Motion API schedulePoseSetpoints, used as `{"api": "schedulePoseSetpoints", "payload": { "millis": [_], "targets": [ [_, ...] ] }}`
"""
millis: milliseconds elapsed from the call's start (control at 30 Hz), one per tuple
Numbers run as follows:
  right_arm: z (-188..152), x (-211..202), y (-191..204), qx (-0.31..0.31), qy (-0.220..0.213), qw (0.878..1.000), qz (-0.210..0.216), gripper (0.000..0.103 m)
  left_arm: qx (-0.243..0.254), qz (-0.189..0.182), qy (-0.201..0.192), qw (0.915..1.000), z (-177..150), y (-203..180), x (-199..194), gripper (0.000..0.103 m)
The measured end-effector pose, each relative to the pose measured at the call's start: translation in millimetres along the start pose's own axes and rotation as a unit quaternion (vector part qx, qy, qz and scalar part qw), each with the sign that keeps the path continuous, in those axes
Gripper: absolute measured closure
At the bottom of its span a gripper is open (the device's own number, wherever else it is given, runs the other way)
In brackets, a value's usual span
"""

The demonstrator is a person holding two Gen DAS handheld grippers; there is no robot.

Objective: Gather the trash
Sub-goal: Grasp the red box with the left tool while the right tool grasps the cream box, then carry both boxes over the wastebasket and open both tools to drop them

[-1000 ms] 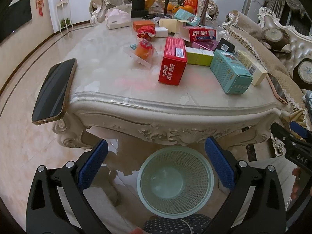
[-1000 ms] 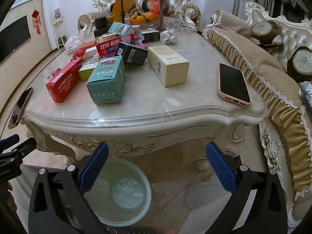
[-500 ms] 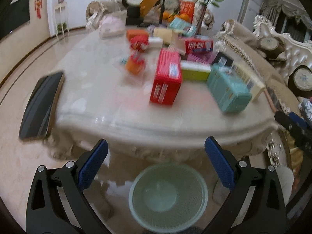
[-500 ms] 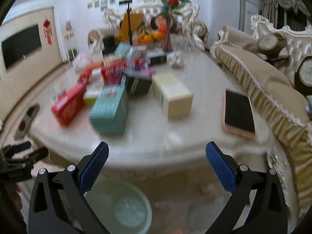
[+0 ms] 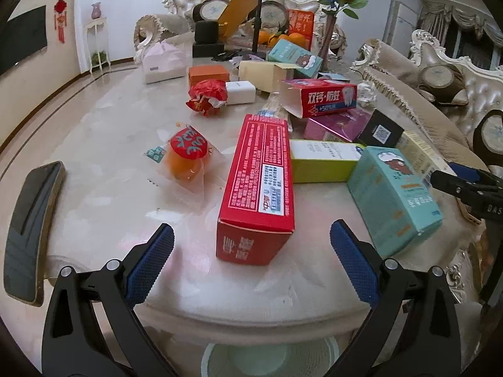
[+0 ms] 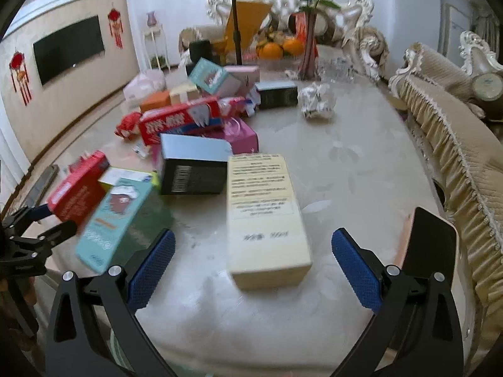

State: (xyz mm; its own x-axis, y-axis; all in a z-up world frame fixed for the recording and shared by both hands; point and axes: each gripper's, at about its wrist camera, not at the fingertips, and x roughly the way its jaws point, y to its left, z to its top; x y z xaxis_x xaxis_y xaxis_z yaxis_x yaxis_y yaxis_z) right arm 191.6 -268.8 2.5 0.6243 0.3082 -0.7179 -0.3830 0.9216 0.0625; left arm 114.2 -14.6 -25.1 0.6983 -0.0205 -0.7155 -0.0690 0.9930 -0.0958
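Left gripper (image 5: pixel 251 245) agape before red box (image 5: pixel 259 185); right gripper (image 6: pixel 253 251) likewise before cream box (image 6: pixel 265 216)

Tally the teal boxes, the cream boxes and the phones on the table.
Teal boxes: 2
Cream boxes: 2
Phones: 2
Total: 6

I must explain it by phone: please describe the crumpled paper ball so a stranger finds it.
Start at the marble table and go toward the rose vase. The crumpled paper ball lies before it, right of the boxes: it alone is white, wrinkled and shapeless.
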Motion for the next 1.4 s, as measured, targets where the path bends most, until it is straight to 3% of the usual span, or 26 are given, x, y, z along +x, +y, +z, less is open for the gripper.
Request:
{"api": "schedulePoseSetpoints", "payload": {
  "millis": [67, 200, 267, 300, 333, 467, 667, 800, 900, 967, 1100, 1267, 1400],
  "targets": [
    [-0.3, 6.5, -0.4, -0.012, 0.007, 1.000, -0.006, 0.008, 0.000, 0.005, 0.000, 1.0000, -1.1, -0.2, 3.3, 0.009],
    [-1.6, 12.9, -0.3, -0.029, 0.011, 0.999, -0.028, 0.009, 0.010, 0.017, -0.005, 0.9998, 0.9, 0.4, 6.9, 0.035],
    [-1.9, 15.8, -1.5, -0.030, 0.015, 0.999, -0.033, 0.021, 0.009, 0.020, -0.008, 0.9997, 3.4, 3.0, 7.3, 0.054],
    [-1.5, 18.3, -3.1, -0.027, 0.020, 0.999, -0.031, 0.039, 0.006, 0.021, -0.008, 0.9997, 4.9, 5.3, 7.7, 0.065],
    [-1.4, 21.2, -5.5, -0.019, 0.026, 0.999, -0.022, 0.058, -0.001, 0.015, -0.008, 0.9998, 6.1, 8.1, 8.1, 0.065],
    [-0.8, 15.1, -9.1, 0.010, 0.019, 1.000, -0.019, 0.059, -0.043, -0.021, -0.013, 0.9988, 7.1, 22.8, 3.5, 0.066],
    [-0.2, -27.8, -6.9, 0.034, -0.030, 0.999, -0.027, 0.059, -0.025, -0.032, -0.032, 0.9986, 6.7, 27.0, -23.3, 0.066],
    [-13.9, -83.4, 6.9, 0.044, -0.073, 0.996, 0.004, 0.059, -0.004, -0.063, -0.046, 0.9969, -1.3, 28.0, -63.8, 0.066],
    [-37.7, -116.9, 26.9, 0.037, -0.080, 0.995, 0.045, 0.059, 0.017, -0.103, -0.042, 0.9937, -18.7, 30.8, -102.2, 0.066],
    [-61.8, -129.0, 45.2, 0.034, -0.061, 0.995, 0.077, 0.059, 0.040, -0.110, -0.026, 0.9927, -38.9, 29.6, -117.2, 0.066],
    [-111.7, -109.3, 77.6, 0.036, 0.024, 0.993, 0.111, 0.059, 0.060, -0.108, 0.067, 0.9901, -90.8, 29.5, -102.5, 0.066],
    [-172.2, -23.7, 98.5, 0.057, 0.165, 0.978, 0.111, 0.059, 0.053, -0.110, 0.194, 0.9733, -155.9, 23.0, -31.0, 0.066],
    [-197.4, 29.3, 109.2, 0.054, 0.229, 0.967, 0.097, 0.058, 0.056, -0.096, 0.258, 0.9597, -189.9, 16.8, 24.7, 0.065]
  ]
}}
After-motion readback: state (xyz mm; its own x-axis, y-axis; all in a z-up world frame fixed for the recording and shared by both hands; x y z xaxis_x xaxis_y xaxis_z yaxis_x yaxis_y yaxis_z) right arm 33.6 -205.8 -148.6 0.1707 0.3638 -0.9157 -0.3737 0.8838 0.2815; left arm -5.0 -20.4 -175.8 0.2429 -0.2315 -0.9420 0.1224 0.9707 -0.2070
